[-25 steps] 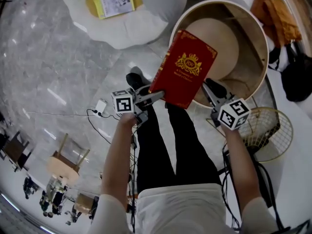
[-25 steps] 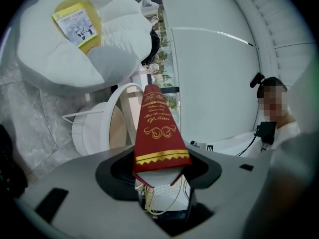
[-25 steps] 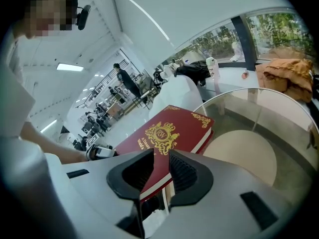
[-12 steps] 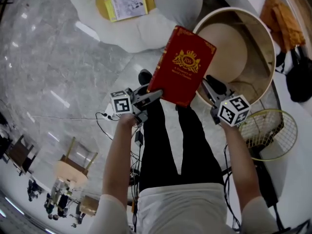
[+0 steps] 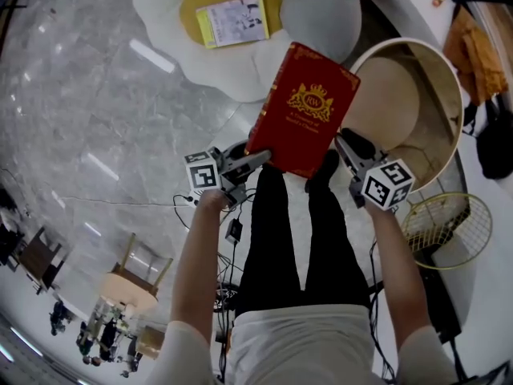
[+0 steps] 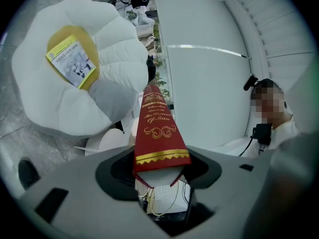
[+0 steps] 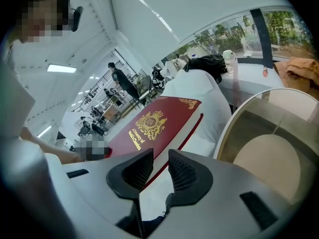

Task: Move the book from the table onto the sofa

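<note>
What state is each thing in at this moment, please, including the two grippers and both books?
red book: closed, cover up, held in the air.
left gripper: jaws shut on the red book's spine end.
right gripper: jaws shut on the red book's near edge.
yellow booklet: closed, lying flat on the sofa's yellow middle.
sofa: on the floor, red book not yet on it.

"The Descent of Man" on book (image 6: 158,128)

The white sofa (image 5: 232,70) runs off the head view's top edge, and the red book (image 5: 303,111) hides part of the round desk (image 5: 437,74). Print on the yellow booklet (image 5: 233,21) (on the sofa) is too small to read.
</note>
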`<state>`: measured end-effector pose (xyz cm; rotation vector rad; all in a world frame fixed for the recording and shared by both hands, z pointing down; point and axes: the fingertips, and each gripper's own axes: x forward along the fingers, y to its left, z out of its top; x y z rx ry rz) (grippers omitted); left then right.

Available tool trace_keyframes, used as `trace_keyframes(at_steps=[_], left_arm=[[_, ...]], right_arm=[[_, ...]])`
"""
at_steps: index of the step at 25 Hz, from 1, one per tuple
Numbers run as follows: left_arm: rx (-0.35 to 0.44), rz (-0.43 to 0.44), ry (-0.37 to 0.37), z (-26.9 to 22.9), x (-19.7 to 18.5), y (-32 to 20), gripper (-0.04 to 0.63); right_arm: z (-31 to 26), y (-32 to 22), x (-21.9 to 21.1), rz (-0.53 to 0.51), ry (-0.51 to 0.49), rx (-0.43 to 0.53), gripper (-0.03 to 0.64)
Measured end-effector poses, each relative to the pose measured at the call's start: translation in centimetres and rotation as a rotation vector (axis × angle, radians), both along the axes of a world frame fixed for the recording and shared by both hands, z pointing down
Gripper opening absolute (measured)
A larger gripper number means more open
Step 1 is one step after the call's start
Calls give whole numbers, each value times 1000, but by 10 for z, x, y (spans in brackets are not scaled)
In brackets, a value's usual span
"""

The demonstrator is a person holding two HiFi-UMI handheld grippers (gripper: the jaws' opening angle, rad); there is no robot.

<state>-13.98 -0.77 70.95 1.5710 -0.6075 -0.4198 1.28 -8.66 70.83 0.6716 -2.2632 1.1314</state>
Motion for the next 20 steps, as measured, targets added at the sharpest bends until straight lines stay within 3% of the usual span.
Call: trace_keyframes(at_steps=[11,20], left_arm=[[28,-1,3,0,-77,-27,239],[20,-21,-15,5,-114,-47,239]], right_arm=[[-6,-30,-83,16,-10,28,101],[1,-62,-126,-33,-17,37,101]])
